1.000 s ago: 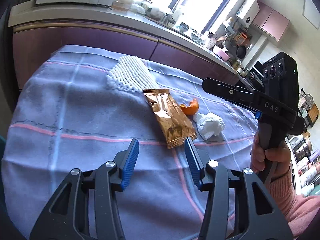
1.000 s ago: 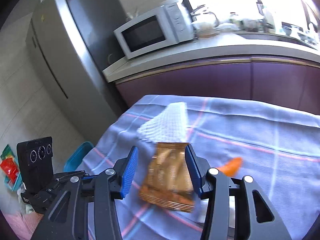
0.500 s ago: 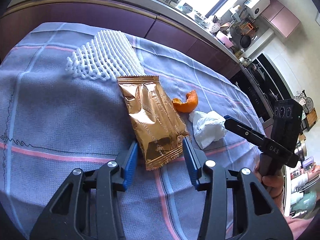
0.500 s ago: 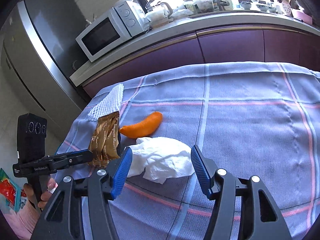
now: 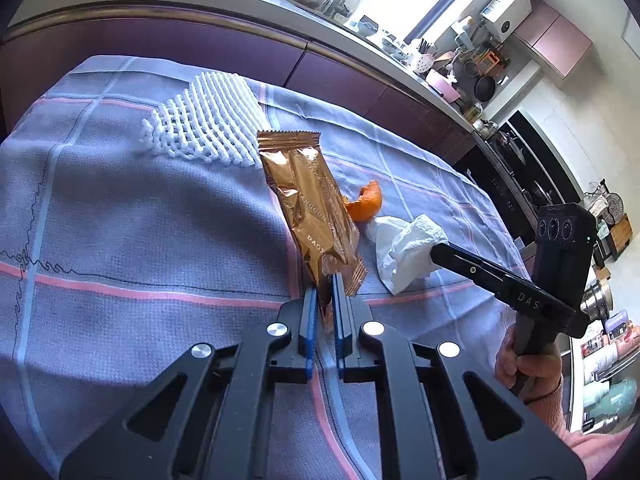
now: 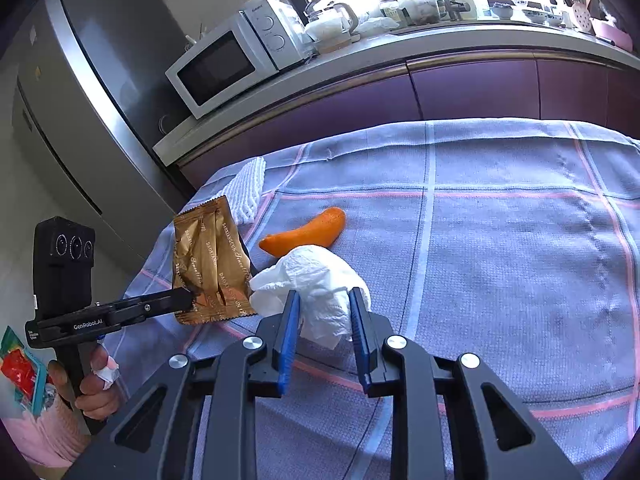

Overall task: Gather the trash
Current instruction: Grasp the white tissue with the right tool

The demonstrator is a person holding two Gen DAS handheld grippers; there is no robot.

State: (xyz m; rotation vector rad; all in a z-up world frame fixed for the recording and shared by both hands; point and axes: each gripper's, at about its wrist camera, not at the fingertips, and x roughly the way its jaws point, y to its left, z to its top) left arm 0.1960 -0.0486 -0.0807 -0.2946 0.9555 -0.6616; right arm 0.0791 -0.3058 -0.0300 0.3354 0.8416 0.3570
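Note:
A gold snack wrapper (image 5: pixel 316 208) lies on the blue checked tablecloth (image 5: pixel 120 220). My left gripper (image 5: pixel 325 286) is shut on its near end; in the right wrist view the wrapper (image 6: pixel 210 264) stands tilted up in that gripper (image 6: pixel 188 298). A crumpled white tissue (image 6: pixel 316 284) lies beside it, and my right gripper (image 6: pixel 325 304) has closed partly around it, blue pads at its sides. An orange peel (image 6: pixel 306 232) lies just beyond the tissue. A white foam fruit net (image 5: pixel 208 128) lies at the far left of the cloth.
A kitchen counter (image 6: pixel 400 52) with purple cabinets runs behind the table, with a microwave (image 6: pixel 236 60) and a fridge (image 6: pixel 80 112) to the left. A red packet in a bin (image 6: pixel 20 372) shows at the lower left, beyond the table edge.
My left gripper has shut on the wrapper's near end and tipped it up. My right gripper has moved onto the tissue and narrowed around it.

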